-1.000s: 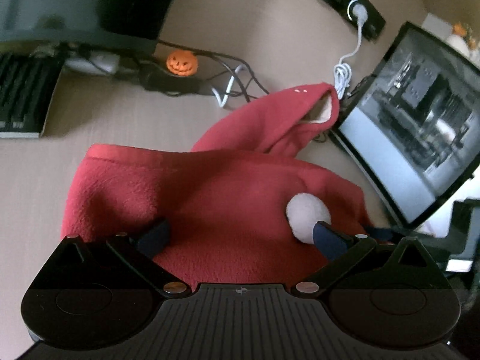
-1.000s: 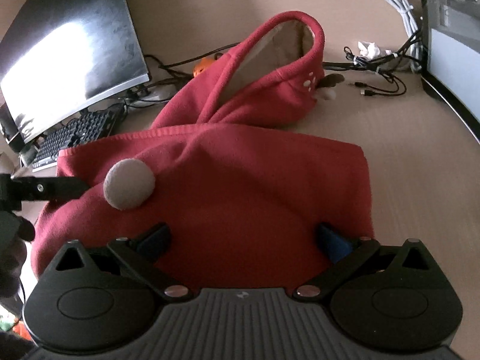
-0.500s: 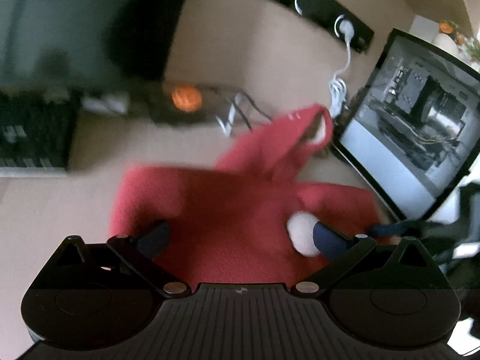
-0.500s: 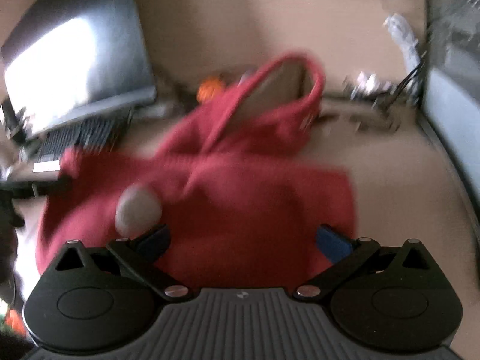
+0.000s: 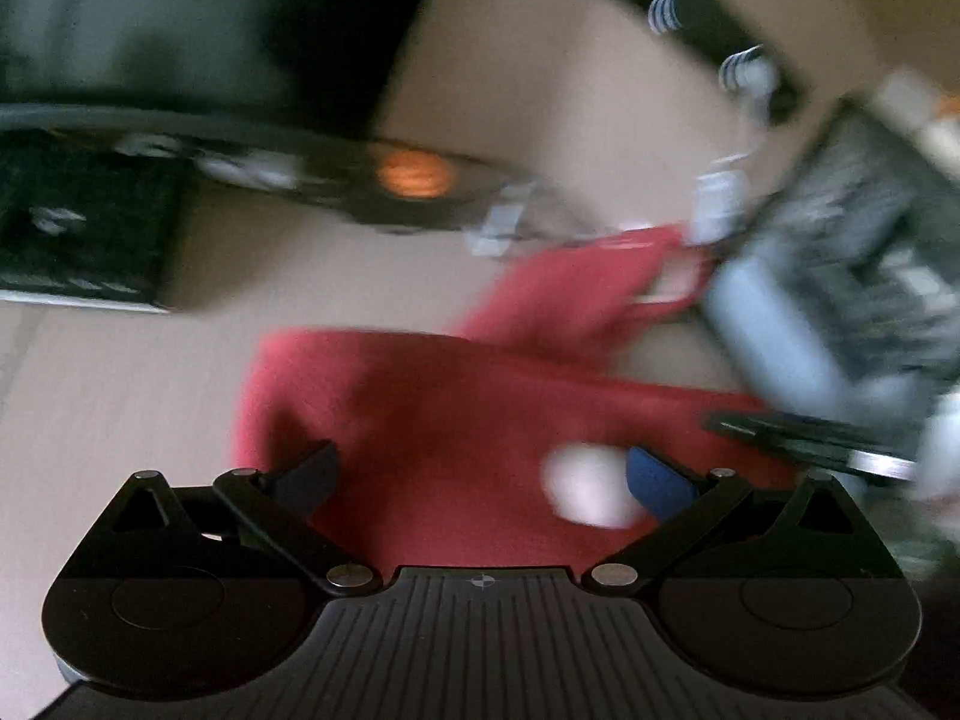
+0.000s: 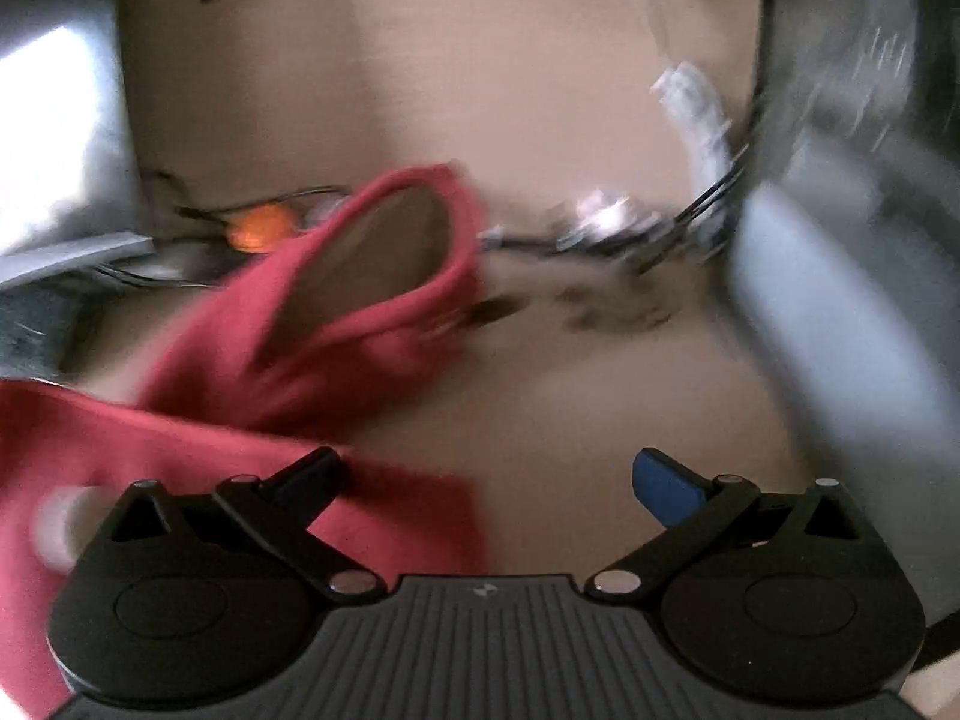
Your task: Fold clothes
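The red garment (image 5: 468, 420) lay folded on the surface (image 6: 540, 120), hood (image 6: 372, 276) toward the far side. Both the left gripper (image 5: 480, 474) and right gripper (image 6: 489, 474) were spread wide, grasping nothing. A fold looked finished; next, likely regrasp an edge or the hood.

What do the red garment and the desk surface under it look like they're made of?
Red garment: probably fleece or a similar soft knit, matte, draping in thick soft folds, with a paler lining inside the hood; motion blur hides the pile. Desk surface: smooth matte tan, possibly laminate or wood-look board; no clear grain visible.
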The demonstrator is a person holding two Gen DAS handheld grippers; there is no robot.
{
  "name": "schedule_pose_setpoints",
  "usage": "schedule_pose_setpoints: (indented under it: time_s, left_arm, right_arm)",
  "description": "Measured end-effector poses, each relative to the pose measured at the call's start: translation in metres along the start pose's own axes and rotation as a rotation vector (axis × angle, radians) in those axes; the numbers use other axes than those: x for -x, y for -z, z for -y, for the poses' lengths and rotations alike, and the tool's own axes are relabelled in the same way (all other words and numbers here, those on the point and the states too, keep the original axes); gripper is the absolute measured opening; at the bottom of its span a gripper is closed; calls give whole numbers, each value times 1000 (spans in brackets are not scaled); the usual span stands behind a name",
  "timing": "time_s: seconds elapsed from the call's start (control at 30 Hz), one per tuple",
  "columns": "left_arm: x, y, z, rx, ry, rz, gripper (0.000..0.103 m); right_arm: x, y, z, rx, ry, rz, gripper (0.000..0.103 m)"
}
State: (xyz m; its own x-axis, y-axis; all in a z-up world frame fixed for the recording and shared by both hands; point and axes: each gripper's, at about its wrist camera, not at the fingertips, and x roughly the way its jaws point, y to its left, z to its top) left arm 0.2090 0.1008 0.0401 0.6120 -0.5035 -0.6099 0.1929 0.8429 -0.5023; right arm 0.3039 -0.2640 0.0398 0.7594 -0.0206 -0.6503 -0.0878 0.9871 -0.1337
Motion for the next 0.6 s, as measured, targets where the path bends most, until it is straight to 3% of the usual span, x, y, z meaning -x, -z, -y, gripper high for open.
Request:
schedule_pose_setpoints:
  time_s: [0.07,0.13,0.2,0.37,0.5,0.6]
  left_arm:
    - [-6,12,1,33,74,-85,103]
    - [-19,25,0,60,104,-175,103]
    - [-32,38,-4,72,86,-238,103]
    - [-39,37,-8,60,76,-210,103]
    - [-47,20,-18,-4,60,-190,103]
    - [-61,-5,-27,-46,31,-179,103]
  right_arm:
    - [-12,-2,-6,97,111,-3,103]
    - [-22,3,-10,123,86,-55,103]
    - [-30,14,-16,142,102,-90,103]
    - [-26,35,-7,48,120,-135,103]
    - [-3,60,-18,68,134,-139,103]
    - [16,83,-36,103,95,-179,103]
